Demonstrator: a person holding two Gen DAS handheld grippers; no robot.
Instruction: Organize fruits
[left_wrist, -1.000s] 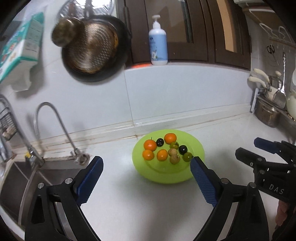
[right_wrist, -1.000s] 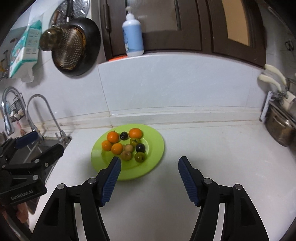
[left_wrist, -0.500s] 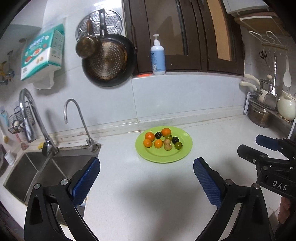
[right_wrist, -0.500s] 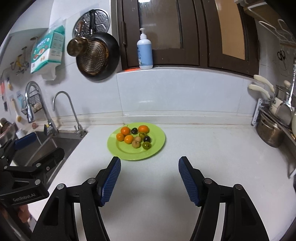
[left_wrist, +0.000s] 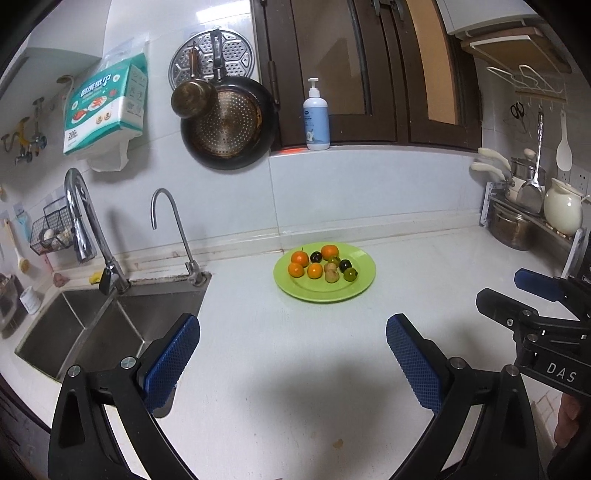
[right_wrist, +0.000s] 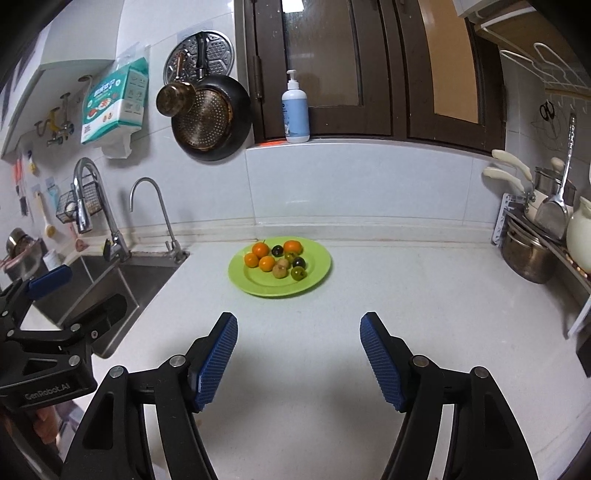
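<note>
A: Left tongs (left_wrist: 291, 350) spread to their widest, nothing between the blue pads, only bare white worktop (left_wrist: 295, 387) under them. Right tongs (right_wrist: 299, 354) about half spread and opening at this moment, also empty.

B: Where's the fruit?

A: All on the green plate (right_wrist: 317, 273), well ahead of both pairs, near the back wall and to the right of the sink (left_wrist: 110, 332). Four small oranges (right_wrist: 267, 263) sit on its left side; dark plums (right_wrist: 298, 262), brownish and green fruits (right_wrist: 297, 273) cluster on the right. Pieces touch or nearly touch one another.

B: So which step is this?

A: My reading: either a pause before the first pick or the end of the job. The fruit looks already grouped by colour, so I cannot tell which.

B: If a pick is coming, how should it go?

A: Take an outer piece first, such as the green fruit at the near right edge, so the pads don't nudge its neighbours. Round fruit will roll on a shallow plate, so come down over it, straddle it squarely and close gently. One pair of tongs at a time; they'd crowd each other over so small a cluster.

B: Hazards?

A: The sink edge on the left and the pot rack (right_wrist: 532, 254) on the right; keep the swing between them.
</note>
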